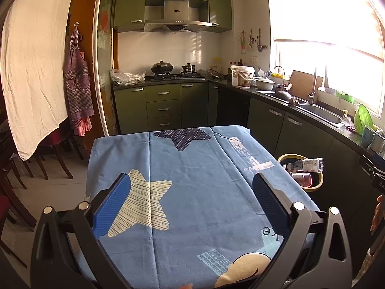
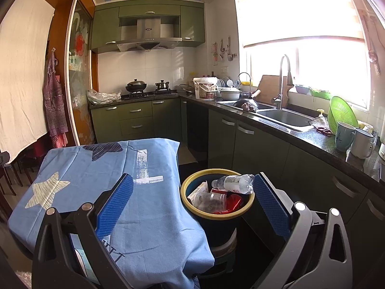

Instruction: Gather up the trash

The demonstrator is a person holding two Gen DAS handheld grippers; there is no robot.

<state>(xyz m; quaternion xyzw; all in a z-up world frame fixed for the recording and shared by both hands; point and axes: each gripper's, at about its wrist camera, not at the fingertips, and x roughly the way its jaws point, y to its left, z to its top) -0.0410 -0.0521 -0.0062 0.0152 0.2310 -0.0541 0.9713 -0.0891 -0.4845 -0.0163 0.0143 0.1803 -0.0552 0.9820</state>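
With both pairs of jaws spread wide and gripping nothing, the left gripper (image 1: 190, 197) hovers over the bare blue tablecloth (image 1: 192, 168) while the right gripper (image 2: 193, 202) hangs above the yellow-rimmed bin (image 2: 190, 207) just beside the table, where a plastic bottle (image 2: 233, 183), clear cup (image 2: 214, 198) and red wrapper (image 2: 234, 203) already lie, so collecting looks finished.

1 trash bin (image 2: 192, 207); inside it 1 plastic bottle (image 2: 234, 182), 1 clear cup (image 2: 213, 200), 1 carton (image 2: 198, 190), red trash count unclear; 1 cloth-covered bench (image 2: 149, 204); 2 mugs (image 2: 344, 136); 1 green colander (image 2: 343, 114); 2 pots on stove (image 2: 136, 85)
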